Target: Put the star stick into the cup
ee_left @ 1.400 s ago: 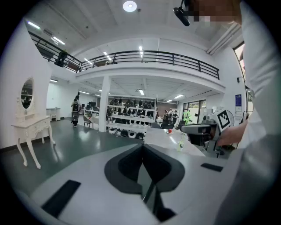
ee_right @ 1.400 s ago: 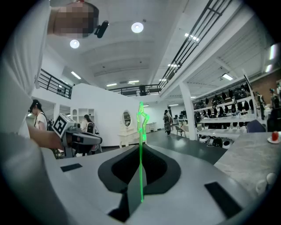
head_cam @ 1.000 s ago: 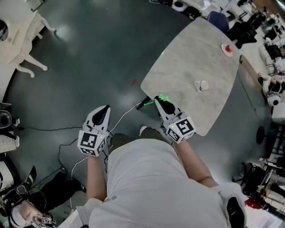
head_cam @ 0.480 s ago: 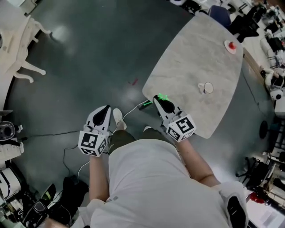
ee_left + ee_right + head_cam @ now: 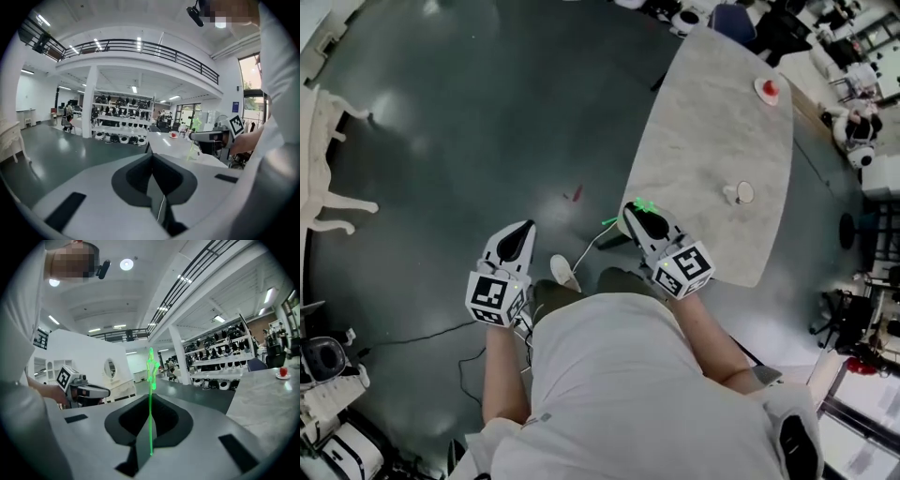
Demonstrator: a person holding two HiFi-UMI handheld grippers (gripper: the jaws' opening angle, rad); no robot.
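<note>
Nearest the person, the left gripper (image 5: 523, 228) hangs over the dark floor (image 5: 487, 122) beside the table (image 5: 712, 131). Its jaws are drawn together with nothing between them. It appears idle and kept clear of the work.

The right gripper (image 5: 634, 209) is at the table's near edge. Its jaws are narrowed onto the star stick (image 5: 150, 394), which they pinch low on the thin green shaft. The stick stands upright and the star sits above the jaws. This hold probably leaves the free length easy to steer and lower.

The cup (image 5: 741, 193) stands further along the table, well apart from the stick, mouth up, so the stick is not yet delivered. A small red object (image 5: 768, 88) lies at the far end and plays no evident part in the task.
</note>
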